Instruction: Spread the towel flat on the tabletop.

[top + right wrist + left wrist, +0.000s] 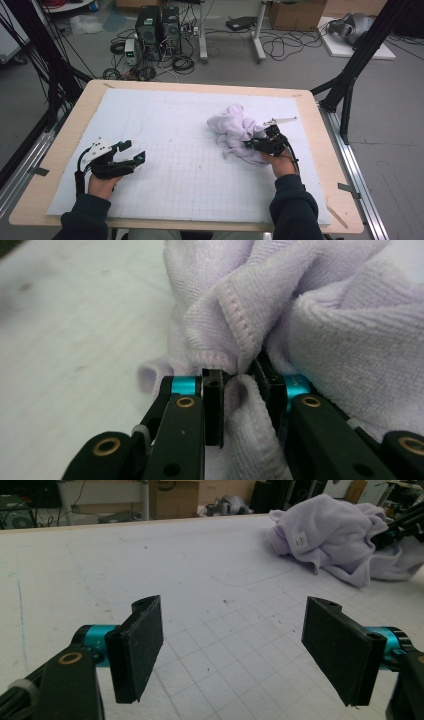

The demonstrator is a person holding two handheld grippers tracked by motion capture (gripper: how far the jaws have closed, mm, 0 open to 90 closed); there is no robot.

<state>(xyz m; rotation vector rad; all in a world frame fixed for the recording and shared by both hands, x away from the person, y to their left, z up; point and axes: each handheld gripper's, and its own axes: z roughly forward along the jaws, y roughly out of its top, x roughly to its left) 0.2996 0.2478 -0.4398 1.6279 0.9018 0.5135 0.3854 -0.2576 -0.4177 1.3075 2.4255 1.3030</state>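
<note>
The right gripper [239,390] had its jaws nipped on a hemmed fold of the one lilac towel [235,131], which lay crumpled at about two o'clock on the white gridded mat [175,170]. The left gripper [235,650] hung open and empty at eight o'clock. I judged this the first grasp; next would come lifting that edge so the second of the two grippers could catch another.

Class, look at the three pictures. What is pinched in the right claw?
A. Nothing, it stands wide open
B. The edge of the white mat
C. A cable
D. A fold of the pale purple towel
D. In the right gripper view the right claw has its jaws closed on a stitched fold of the towel.
</note>
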